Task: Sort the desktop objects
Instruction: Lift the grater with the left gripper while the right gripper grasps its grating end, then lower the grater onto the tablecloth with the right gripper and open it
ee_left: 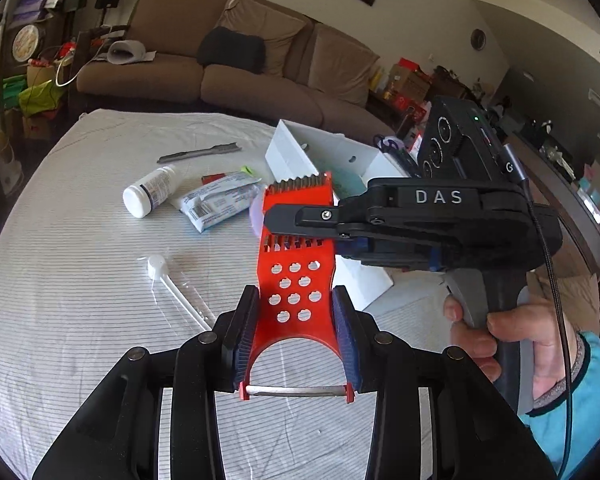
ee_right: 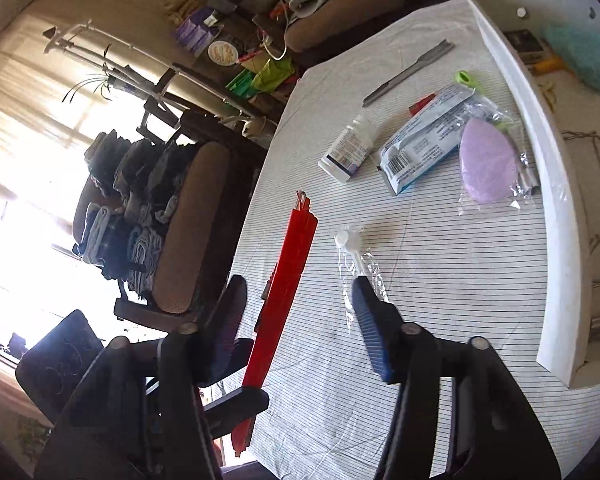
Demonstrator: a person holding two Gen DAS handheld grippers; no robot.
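Left tongs [ee_left: 296, 291] clamped on a red grater [ee_left: 296, 256], pads pressing its two long edges near the lower end, above the metal blade bar. Grater held up off the bench [ee_left: 80, 280], tilted away from the camera, toothed top edge farthest off.

Right tongs [ee_left: 300, 224] reaching in from the right across the grater's upper half, handle wrapped by a hand [ee_left: 512, 336] in a blue sleeve. From the right wrist view, grater seen edge-on, standing between the two pads with a clear gap on the right side and a small one on the left: narrow-set, not pressing.

Lying on the striped cloth beyond:
- a white bottle [ee_left: 150, 194] on its side
- just beside it, a blue and white packet [ee_left: 216, 200]
- a purple sponge [ee_right: 488, 164] in a clear bag, touching the packet
- a grey flat tool [ee_left: 200, 152] farther back
- a white wrapped stick [ee_left: 168, 280] nearer the tongs

At the bench's right side, a white box [ee_left: 324, 152], open on top, with a blue cloth and small items inside.
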